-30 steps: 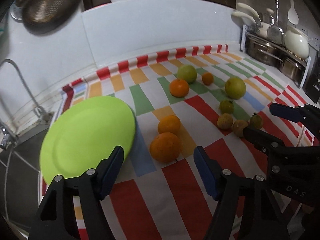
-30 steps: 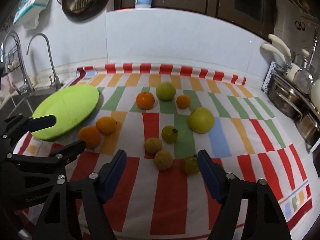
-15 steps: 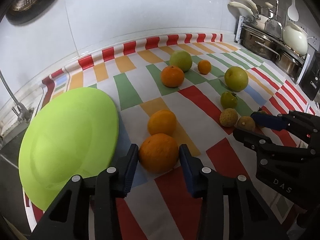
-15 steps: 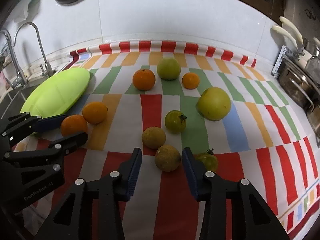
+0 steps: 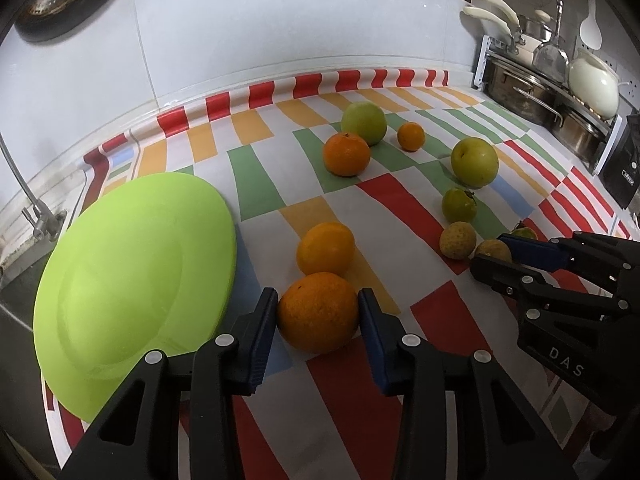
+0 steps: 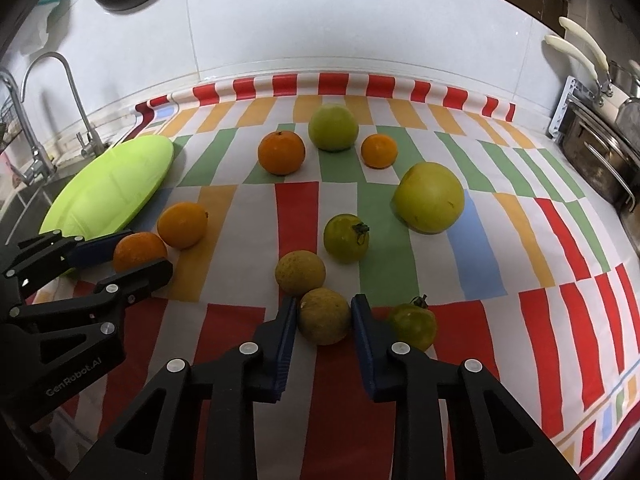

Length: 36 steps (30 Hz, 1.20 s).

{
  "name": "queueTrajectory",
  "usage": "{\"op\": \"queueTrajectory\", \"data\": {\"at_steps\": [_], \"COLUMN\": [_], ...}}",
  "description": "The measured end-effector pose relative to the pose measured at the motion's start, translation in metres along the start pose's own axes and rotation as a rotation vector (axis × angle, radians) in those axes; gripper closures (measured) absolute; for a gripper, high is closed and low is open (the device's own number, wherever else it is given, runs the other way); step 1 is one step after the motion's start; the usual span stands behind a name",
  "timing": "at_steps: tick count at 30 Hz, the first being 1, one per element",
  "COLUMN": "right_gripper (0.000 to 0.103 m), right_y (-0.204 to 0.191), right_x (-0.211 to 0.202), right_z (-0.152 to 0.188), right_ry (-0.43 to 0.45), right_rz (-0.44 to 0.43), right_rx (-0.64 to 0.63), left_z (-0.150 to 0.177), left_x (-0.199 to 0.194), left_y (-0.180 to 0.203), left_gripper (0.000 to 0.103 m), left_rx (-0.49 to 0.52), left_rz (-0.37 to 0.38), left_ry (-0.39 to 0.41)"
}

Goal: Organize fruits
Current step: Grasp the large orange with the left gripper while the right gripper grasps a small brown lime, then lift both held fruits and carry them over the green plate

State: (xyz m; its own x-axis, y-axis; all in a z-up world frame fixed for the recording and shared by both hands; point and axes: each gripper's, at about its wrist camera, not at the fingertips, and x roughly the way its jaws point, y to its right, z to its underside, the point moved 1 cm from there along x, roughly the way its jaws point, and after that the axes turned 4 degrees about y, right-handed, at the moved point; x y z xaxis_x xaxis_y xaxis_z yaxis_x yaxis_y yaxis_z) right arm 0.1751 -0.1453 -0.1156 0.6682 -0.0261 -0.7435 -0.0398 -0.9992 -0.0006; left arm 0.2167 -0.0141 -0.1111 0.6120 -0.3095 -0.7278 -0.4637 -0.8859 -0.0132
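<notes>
On the striped cloth, my left gripper (image 5: 318, 296) is shut on a large orange (image 5: 318, 314), with both blue pads against its sides. A second orange (image 5: 326, 248) touches it from behind. The lime-green plate (image 5: 132, 272) lies just left of them. My right gripper (image 6: 324, 304) is shut on a brownish round fruit (image 6: 323, 316). A similar brown fruit (image 6: 300, 273) sits against it, and a small green stemmed fruit (image 6: 412, 326) lies beside the right finger. In the right wrist view the left gripper (image 6: 140, 252) shows at the left edge, holding its orange (image 6: 138, 254).
Farther back lie another green stemmed fruit (image 6: 346, 238), a big yellow-green fruit (image 6: 429, 202), a green apple (image 6: 333, 127) and two mandarins (image 6: 281, 153). A sink with faucets (image 6: 72, 92) is at the left. A rack of steel pots (image 5: 532, 92) stands at the right.
Both grippers came down and forward onto the cloth. Their jaws went from wide open to closed, the left on the large orange and the right on the brown fruit.
</notes>
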Motion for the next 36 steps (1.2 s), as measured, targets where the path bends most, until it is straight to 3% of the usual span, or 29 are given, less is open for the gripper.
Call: {"op": "queueTrajectory", "data": {"at_steps": [14, 23, 36], "right_gripper": [0.074, 0.074, 0.074], "right_y": [-0.013, -0.043, -0.111], "right_x": [-0.038, -0.055, -0.030], "right_z": [-0.017, -0.041, -0.079], "right_ry": [0.092, 0.166, 0.194], "right_rz": [-0.077, -0.170, -0.309], "right_rx": [-0.030, -0.081, -0.163], "left_z": [-0.009, -0.015, -0.018], "left_x": [-0.049, -0.083, -0.087], "left_y": [-0.011, -0.040, -0.106], "left_gripper": [0.063, 0.063, 0.063], "left_rx": [-0.064, -0.130, -0.161], "left_rz": [-0.020, -0.083, -0.160], "left_ry": [0.097, 0.159, 0.184]}}
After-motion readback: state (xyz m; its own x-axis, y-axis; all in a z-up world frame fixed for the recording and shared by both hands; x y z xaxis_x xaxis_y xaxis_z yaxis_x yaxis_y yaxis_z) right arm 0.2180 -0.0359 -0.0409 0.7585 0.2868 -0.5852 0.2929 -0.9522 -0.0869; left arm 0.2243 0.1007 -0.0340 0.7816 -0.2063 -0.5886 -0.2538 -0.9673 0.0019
